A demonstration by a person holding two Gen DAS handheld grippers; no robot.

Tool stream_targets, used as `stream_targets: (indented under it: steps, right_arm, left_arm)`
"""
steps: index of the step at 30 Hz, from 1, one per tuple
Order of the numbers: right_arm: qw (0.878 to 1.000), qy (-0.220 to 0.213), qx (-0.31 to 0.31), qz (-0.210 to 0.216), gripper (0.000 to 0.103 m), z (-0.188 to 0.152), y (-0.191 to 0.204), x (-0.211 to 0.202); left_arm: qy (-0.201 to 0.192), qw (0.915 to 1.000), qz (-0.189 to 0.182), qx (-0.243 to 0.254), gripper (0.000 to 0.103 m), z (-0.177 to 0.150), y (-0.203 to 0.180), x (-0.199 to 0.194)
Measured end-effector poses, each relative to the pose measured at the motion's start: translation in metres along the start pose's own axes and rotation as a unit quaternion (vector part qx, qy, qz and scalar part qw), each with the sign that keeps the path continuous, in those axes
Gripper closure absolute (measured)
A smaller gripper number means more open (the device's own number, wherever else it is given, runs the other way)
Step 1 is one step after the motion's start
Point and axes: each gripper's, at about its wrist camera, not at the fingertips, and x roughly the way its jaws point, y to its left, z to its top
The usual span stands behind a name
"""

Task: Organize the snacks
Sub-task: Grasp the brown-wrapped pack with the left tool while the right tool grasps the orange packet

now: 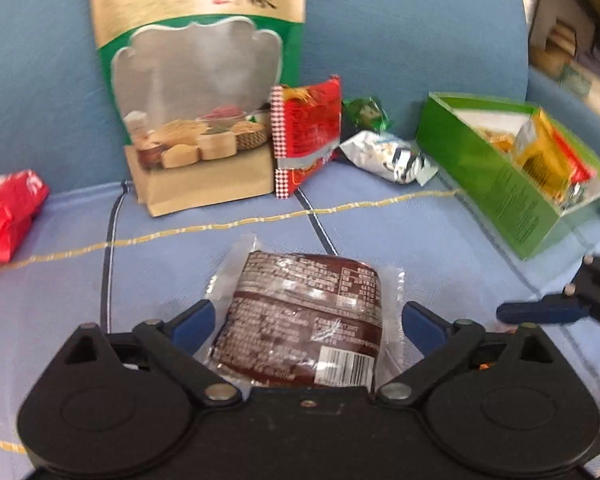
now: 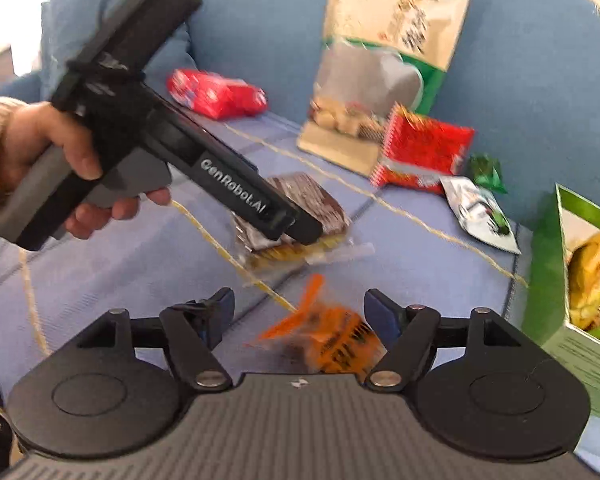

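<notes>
Left gripper (image 1: 306,320) straddles the brown cake packet (image 1: 300,320), fingers spread, not yet clamped; right gripper (image 2: 300,312) gapes over the orange packet (image 2: 332,336); next, squeeze and carry to the green box (image 1: 480,168).

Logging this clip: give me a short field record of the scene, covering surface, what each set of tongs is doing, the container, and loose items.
surface: blue cushioned seat
left tongs: open, fingers either side of the brown wrapped snack lying on the seat
right tongs: open, orange packet between the fingers, not gripped
container: green box, open, already holding packets
loose items: tall grain pouch leaning on the backrest, red checked packet, silver packet, small green packet, red bag
</notes>
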Motion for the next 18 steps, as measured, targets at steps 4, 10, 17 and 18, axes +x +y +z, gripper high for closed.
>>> stream_targets:
  steps: [4, 10, 17, 18]
  right_arm:
    - [0.999, 0.017, 0.034, 0.003, 0.0, -0.006, -0.014, 0.004]
    - [0.998, 0.009, 0.054, 0.009, 0.0, -0.023, -0.016, -0.019]
    - [0.997, -0.004, 0.068, -0.027, 0.0, -0.037, -0.01, -0.022]
    - [0.997, -0.005, 0.067, -0.031, 0.0, -0.04, -0.01, -0.024]
  left_arm:
    - [0.007, 0.9991, 0.025, 0.034, 0.0, -0.004, -0.007, 0.01]
    - [0.012, 0.9997, 0.022, 0.003, 0.0, -0.005, 0.003, 0.014]
    - [0.019, 0.9993, 0.018, -0.026, 0.0, -0.008, -0.002, 0.011]
    - [0.022, 0.9995, 0.017, -0.018, 0.0, -0.008, -0.005, 0.009]
